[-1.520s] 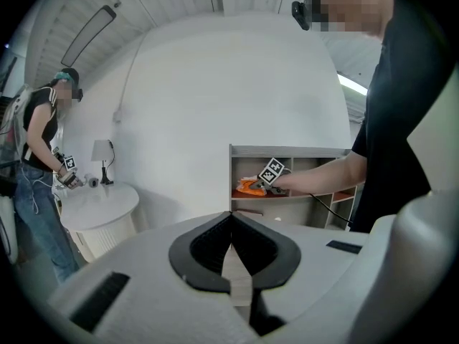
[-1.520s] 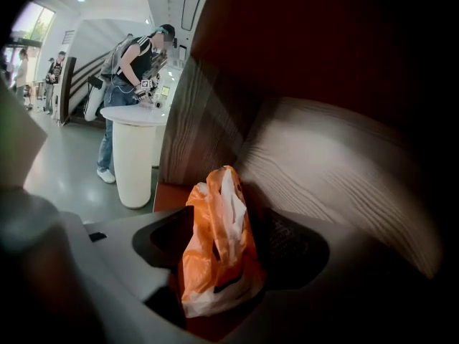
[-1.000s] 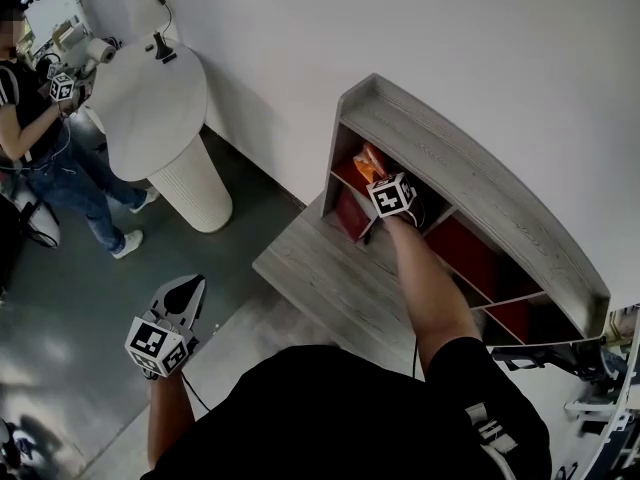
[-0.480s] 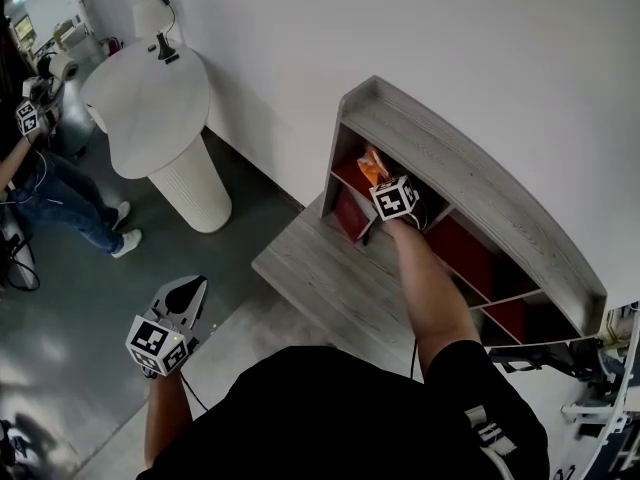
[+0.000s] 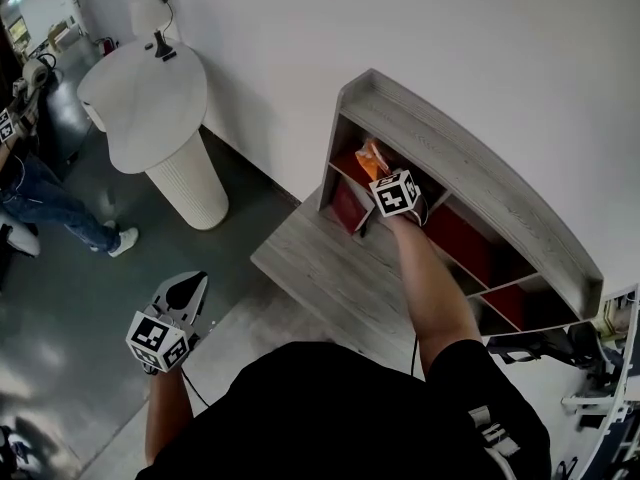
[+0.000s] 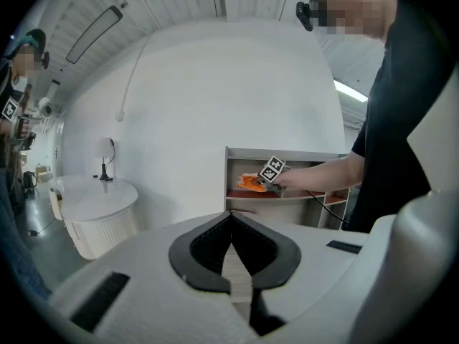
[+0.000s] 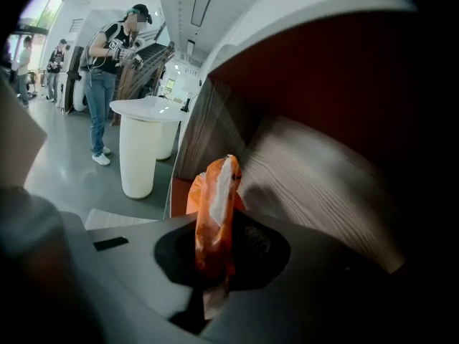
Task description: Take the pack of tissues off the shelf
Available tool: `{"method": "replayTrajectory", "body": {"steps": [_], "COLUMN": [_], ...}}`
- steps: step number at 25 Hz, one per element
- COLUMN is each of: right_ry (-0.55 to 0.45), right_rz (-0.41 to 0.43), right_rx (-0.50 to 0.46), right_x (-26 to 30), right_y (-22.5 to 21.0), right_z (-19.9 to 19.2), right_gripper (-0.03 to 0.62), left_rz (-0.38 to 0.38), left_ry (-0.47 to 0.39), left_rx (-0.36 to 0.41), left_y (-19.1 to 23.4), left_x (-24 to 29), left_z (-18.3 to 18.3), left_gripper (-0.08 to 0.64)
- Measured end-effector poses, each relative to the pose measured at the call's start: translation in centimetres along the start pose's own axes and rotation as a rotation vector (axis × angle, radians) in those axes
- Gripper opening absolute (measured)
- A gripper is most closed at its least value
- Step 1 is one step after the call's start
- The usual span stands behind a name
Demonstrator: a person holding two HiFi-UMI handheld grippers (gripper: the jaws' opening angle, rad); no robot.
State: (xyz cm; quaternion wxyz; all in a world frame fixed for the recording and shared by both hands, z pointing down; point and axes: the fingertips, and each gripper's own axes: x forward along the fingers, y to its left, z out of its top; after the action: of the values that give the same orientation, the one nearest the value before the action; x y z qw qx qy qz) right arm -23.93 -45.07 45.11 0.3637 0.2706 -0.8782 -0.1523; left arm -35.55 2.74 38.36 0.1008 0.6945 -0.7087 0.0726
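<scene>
The orange pack of tissues (image 5: 371,155) is in the upper left compartment of the grey wooden shelf (image 5: 470,173). My right gripper (image 5: 380,171) reaches into that compartment and is shut on the pack. In the right gripper view the pack (image 7: 215,206) stands upright, pinched between the two jaws of the right gripper (image 7: 214,255), with the red back wall behind it. My left gripper (image 5: 188,286) hangs low at the left, far from the shelf, shut with nothing in it. From the left gripper (image 6: 231,219) the pack (image 6: 249,183) shows far off.
A broad wooden ledge (image 5: 320,268) juts out below the shelf's compartments. At the back left, a round white pedestal table (image 5: 150,93) carries a small lamp (image 5: 150,16). Only the legs of a person (image 5: 35,203) show at the left edge. The floor is dark grey.
My right gripper has risen slightly inside the compartment with the pack in its jaws. The person at the back left has walked toward the left edge. My left gripper has stayed put.
</scene>
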Motion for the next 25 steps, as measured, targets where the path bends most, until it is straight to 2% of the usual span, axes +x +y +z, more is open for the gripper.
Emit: {"method": "replayTrajectory", "body": {"steps": [9, 25], "right_ry": [-0.029, -0.014], "right_rz": [-0.017, -0.042], "right_rx": [0.016, 0.041], "right_x": [-4.3, -11.4], "right_y": [0.8, 2.8], "right_z": [0.7, -1.9], "right_gripper": [0.022, 0.021], "left_rz": [-0.042, -0.139], "left_ry": [-0.015, -0.041], "left_rx": [0.009, 0.033], "left_y": [-0.3, -1.2], "left_x": [-0.9, -2.1], "left_z": [0.0, 0.3], "left_gripper": [0.018, 0.018]}}
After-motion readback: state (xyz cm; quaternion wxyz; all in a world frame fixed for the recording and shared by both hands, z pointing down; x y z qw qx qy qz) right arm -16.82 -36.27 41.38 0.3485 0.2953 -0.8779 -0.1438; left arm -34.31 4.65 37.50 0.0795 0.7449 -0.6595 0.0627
